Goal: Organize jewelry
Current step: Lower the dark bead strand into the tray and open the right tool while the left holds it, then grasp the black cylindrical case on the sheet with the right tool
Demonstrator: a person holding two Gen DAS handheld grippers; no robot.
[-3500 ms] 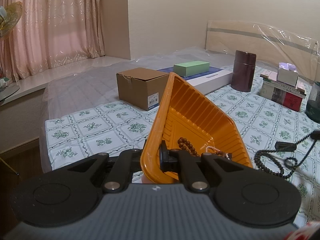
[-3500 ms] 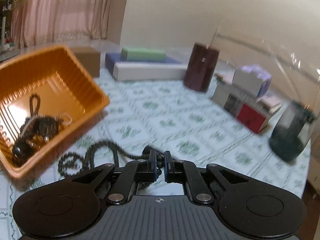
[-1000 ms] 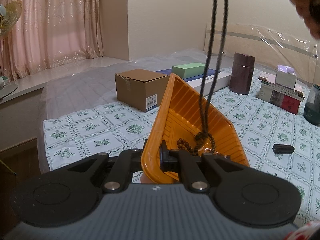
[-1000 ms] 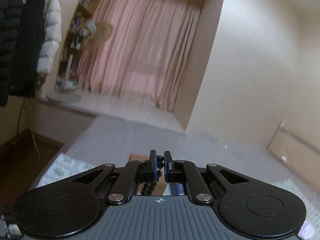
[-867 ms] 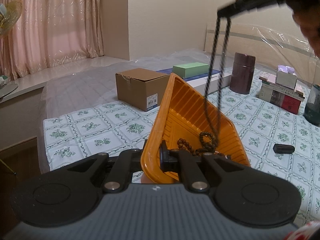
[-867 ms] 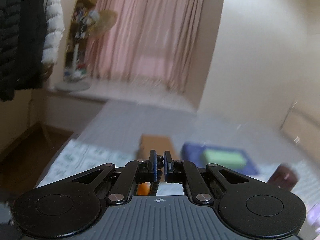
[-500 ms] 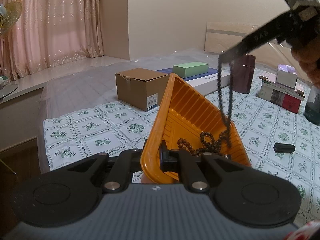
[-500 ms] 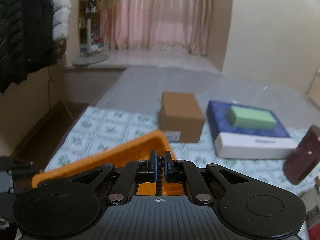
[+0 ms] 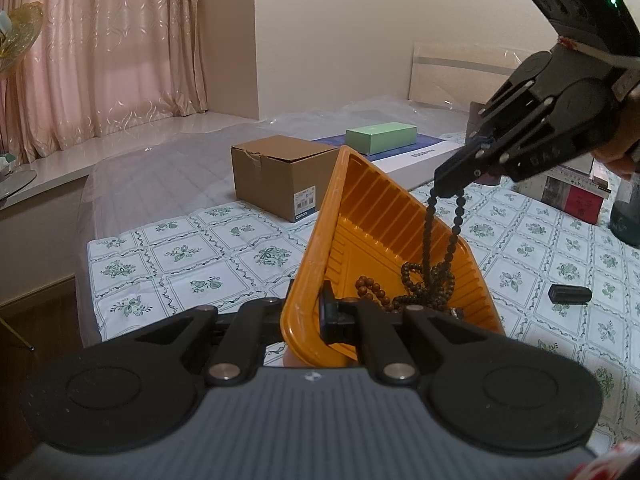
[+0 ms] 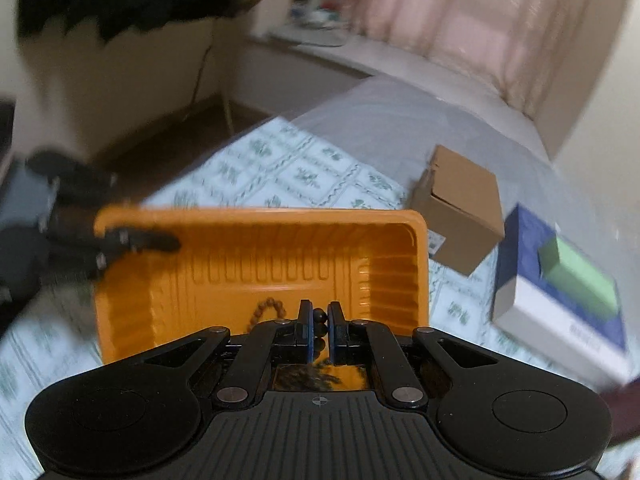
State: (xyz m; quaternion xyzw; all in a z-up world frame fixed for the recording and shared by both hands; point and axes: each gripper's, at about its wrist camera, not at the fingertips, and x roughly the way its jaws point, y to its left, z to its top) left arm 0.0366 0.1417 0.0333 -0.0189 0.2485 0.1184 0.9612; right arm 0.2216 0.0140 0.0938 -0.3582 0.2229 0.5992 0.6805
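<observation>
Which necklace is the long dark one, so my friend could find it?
Look for the orange tray tipped up on the flowery cloth. Inside lie short brown beads. The dark bead necklace alone hangs in two strands from the right gripper.

Beads [image 9: 430, 276] lie in the tray [image 9: 372, 216] (tilted); the box [image 9: 280, 176] sits behind it, a case [image 9: 568, 294] to its right.

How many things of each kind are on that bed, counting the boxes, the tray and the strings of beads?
Boxes: 3 – cardboard box, green box, white and blue box
Orange tray: 1
Bead strings: 2 – black beads hanging from the right gripper, brown beads in the tray
Small black object: 1
Total: 7
</observation>
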